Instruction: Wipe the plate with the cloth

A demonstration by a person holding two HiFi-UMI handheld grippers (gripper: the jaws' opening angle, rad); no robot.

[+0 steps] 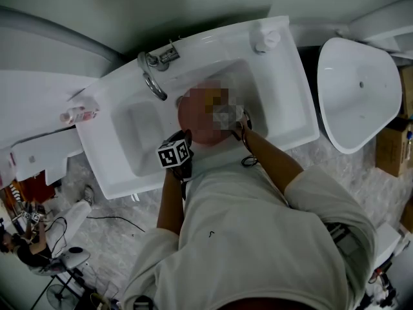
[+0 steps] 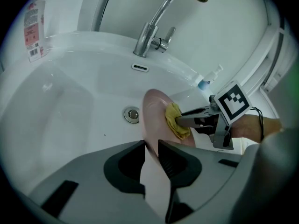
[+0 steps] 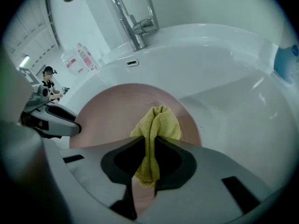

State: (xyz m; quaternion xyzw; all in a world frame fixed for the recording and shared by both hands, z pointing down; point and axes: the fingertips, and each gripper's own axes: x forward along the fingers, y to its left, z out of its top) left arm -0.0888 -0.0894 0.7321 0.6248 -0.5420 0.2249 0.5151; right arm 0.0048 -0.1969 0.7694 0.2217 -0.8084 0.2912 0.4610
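White ceramic forms the sink [image 2: 60, 101], and far off to the left of the left gripper [image 2: 152, 146] a printed tube [image 2: 33, 29] rests on the sink's rim. Ahead of that gripper and a little to its left, the round metal drain [image 2: 132, 114] sits in the basin floor, with a chrome faucet [image 2: 154, 27] rising beyond it and arching over the bowl. The left gripper's jaws are closed to a narrow slot on the near edge of a pink plate [image 2: 154, 111], which it holds on edge over the basin, just beyond its tips. On the plate's face, to the left gripper's right, a yellow cloth [image 2: 176, 120] lies bunched against the pink surface. The right gripper [image 3: 149, 141] comes in from that side with its jaws pinched tight on the cloth, so that a fold sticks out past its tips and touches the plate while the loose end hangs back between the jaws. Beyond the right gripper, a pump bottle [image 2: 208, 78] stands on the sink's ledge.
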